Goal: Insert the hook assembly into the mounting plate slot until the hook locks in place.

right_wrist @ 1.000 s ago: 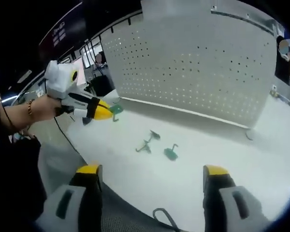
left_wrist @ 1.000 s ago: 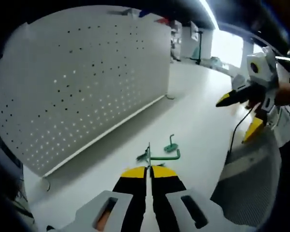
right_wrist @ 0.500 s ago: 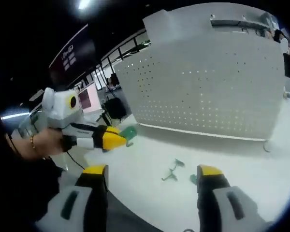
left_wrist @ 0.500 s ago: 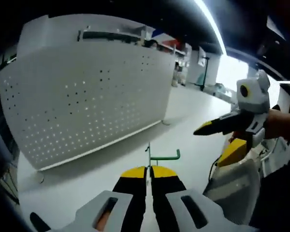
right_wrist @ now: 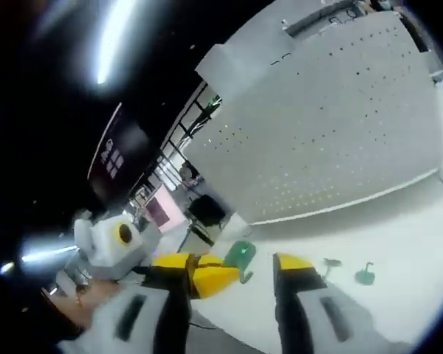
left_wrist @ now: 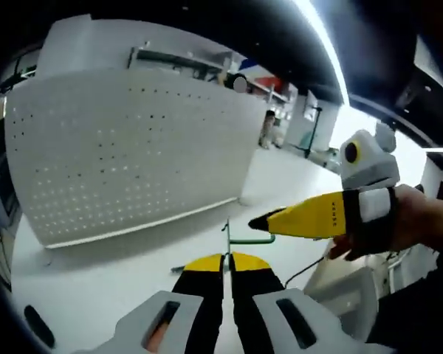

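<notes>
My left gripper (left_wrist: 227, 259) is clenched on the green hook (left_wrist: 245, 237), its thin stem pinched between the yellow tips and the arm of the hook sticking out to the right. My right gripper (right_wrist: 232, 267) is spread apart with nothing in it, and it has come in close: in the left gripper view its yellow jaw (left_wrist: 303, 217) points at the hook, just beside it. The white pegboard (left_wrist: 125, 147) stands upright on the white table (left_wrist: 96, 273), still well apart from the hook. I judge the step in hand is a handover or a steadying grip, so I would bring the right jaws around the hook's free end squarely, close gently, and keep the left hold firm until the hook sits straight, then aim its prongs at a row of holes. No containers are about; two spare green hooks (right_wrist: 347, 270) lie loose on the table below the board.
</notes>
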The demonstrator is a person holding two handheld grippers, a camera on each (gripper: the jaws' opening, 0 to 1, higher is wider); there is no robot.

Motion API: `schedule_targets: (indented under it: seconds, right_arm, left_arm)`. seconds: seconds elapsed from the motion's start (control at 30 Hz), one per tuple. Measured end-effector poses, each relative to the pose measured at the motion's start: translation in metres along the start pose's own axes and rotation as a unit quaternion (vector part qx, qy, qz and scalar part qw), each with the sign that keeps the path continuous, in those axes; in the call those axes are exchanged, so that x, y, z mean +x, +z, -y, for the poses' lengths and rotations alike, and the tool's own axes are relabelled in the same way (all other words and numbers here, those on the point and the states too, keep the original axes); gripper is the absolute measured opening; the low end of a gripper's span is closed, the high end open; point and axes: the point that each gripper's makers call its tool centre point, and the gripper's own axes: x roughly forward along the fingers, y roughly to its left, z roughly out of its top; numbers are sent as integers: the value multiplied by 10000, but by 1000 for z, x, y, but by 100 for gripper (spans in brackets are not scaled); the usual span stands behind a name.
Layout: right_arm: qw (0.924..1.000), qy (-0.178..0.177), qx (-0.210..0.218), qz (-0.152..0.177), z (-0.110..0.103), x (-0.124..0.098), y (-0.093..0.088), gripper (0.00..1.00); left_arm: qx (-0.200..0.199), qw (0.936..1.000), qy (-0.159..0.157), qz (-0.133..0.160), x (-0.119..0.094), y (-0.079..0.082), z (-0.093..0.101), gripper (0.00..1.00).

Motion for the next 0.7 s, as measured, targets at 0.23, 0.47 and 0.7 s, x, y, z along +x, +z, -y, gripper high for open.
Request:
schedule_targets:
  seconds: [0.23,0.47,0.7]
  right_arm:
    - [9999,-35,-157,52,-9,9,0,31]
    - [9987,249,380,229,-15,11,5,22]
    - [9981,304,470,252,-16,11,5,10]
  left_arm:
    - [61,9999,74,97,-3,7,-1,2]
    - [-194,9990,89,403,-11,19,-5,2]
    - [-294,9982,3,514,-14,22,-3,2]
